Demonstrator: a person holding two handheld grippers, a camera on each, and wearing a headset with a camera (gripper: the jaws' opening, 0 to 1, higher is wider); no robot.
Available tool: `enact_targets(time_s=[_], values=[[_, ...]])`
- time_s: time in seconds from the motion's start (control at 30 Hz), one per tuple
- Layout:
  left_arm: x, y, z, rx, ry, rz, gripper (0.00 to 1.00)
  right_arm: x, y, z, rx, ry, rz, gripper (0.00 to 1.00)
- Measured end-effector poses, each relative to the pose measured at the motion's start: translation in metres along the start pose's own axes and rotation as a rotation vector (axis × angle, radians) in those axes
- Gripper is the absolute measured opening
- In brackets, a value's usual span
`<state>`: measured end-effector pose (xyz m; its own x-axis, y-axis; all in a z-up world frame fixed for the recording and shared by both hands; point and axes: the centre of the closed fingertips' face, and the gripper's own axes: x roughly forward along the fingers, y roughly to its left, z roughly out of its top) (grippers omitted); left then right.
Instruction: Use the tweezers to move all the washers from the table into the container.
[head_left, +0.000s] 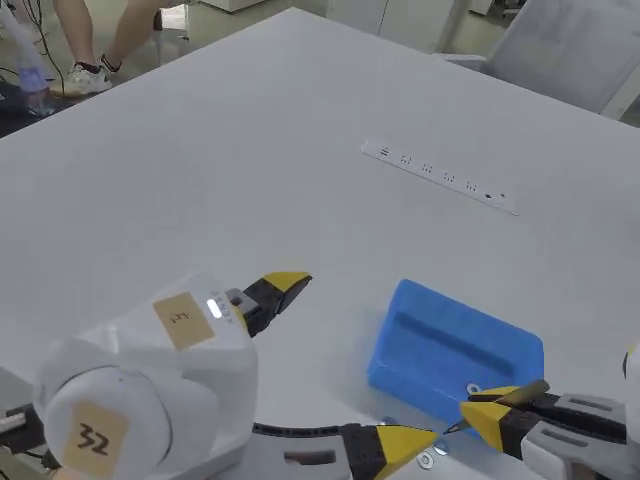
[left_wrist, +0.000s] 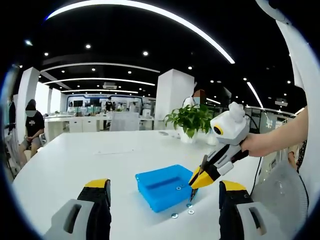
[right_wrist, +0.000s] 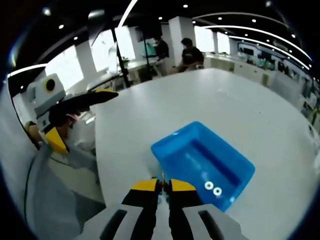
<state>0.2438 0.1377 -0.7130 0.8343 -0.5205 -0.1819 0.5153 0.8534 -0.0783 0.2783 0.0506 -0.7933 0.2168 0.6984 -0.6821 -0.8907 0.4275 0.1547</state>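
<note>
Washers (left_wrist: 174, 215) lie beside the blue container (left_wrist: 152, 197) (potted plant (left_wrist: 190, 119) far beyond).

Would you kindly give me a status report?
Left gripper open. Right gripper shut on tweezers, tips by loose washers. Two washers in container. Nothing blocking.

A: Container (head_left: 455, 350)?
B: Bright blue all over, no pattern. Table (head_left: 250, 150) plain white.
A: Grippers?
B: Left gripper (head_left: 345, 362): yellow tips on black jaws, white body, tan sticker (head_left: 90, 437) with "32" in dark print. Right gripper (right_wrist: 164, 185): the same yellow over black, pale grey body.
A: Tweezers?
B: Tweezers (left_wrist: 204, 163) dark, near black.
A: Washers?
B: Washers (right_wrist: 209, 185) silver against the blue; the loose washers on the table (left_wrist: 174, 215) silver too.
A: Anything else?
B: Strip (head_left: 440, 178) on the table, white with small dark marks. Potted plant (left_wrist: 190, 119), green leaves.
</note>
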Motion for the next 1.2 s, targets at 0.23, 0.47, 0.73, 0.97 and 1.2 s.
enact_targets(time_s=[0.23, 0.47, 0.73, 0.97, 1.2], values=[[0.001, 0.0, -0.002, 0.001, 0.01, 0.002, 0.91, 0.008, -0.003, -0.013, -0.03, 0.043, -0.002, 0.04], [0.001, 0.001, -0.004, 0.003, 0.02, 0.004, 0.91, 0.014, -0.004, -0.018, -0.061, 0.073, -0.005, 0.04], [0.001, 0.001, -0.006, 0.008, 0.03, 0.005, 0.91, 0.017, -0.004, -0.023, -0.094, 0.095, -0.015, 0.04], [0.001, 0.0, -0.006, 0.011, 0.034, 0.004, 0.91, 0.017, -0.002, -0.022, -0.09, 0.097, -0.01, 0.04], [0.0, 0.001, -0.007, 0.016, 0.043, 0.007, 0.9, 0.017, 0.0, -0.025, -0.093, 0.108, -0.007, 0.04]])
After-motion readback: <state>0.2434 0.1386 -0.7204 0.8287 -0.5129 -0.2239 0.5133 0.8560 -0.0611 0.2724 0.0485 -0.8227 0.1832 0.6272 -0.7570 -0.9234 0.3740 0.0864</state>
